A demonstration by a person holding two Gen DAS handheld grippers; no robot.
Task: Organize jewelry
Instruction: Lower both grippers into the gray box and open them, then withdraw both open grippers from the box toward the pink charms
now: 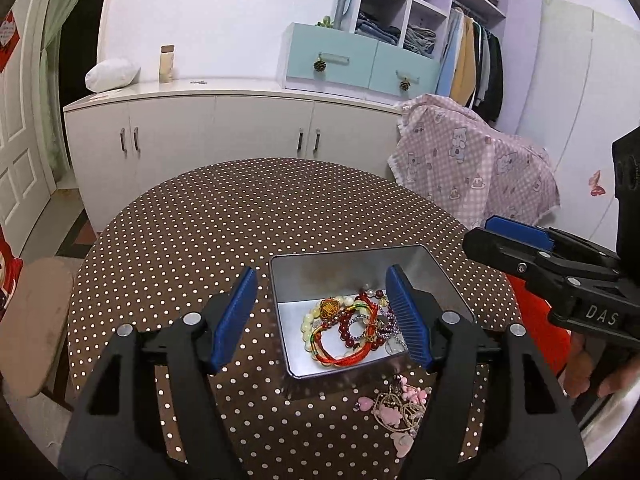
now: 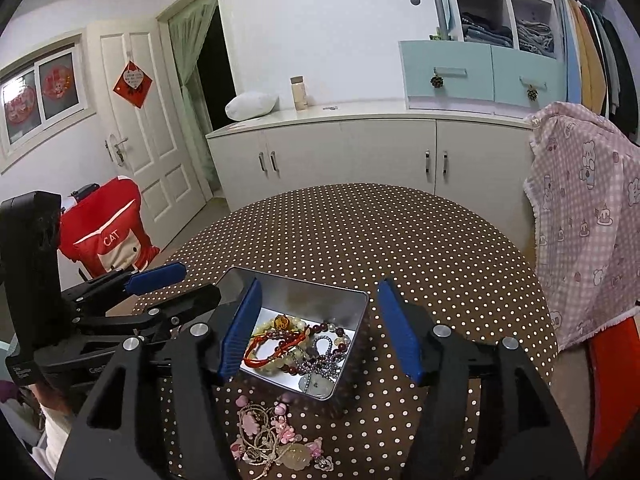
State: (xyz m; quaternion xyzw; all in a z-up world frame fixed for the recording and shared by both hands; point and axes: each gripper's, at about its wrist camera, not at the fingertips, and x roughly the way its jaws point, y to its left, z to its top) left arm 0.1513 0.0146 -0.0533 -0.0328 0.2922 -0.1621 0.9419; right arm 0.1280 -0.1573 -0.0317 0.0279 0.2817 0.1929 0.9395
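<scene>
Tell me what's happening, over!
Both grippers, left and right, open, empty. Metal tin holds bracelets. Pink charm jewelry outside it. Nothing blocking.

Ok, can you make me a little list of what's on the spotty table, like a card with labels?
table: round, brown cloth with white dots
tin: open metal box, holding bracelets
bracelets: red cord, dark red beads, pale beads
loose jewelry: pink charm string on the cloth, outside the tin
left tongs: open, empty
right tongs: open, empty
</scene>
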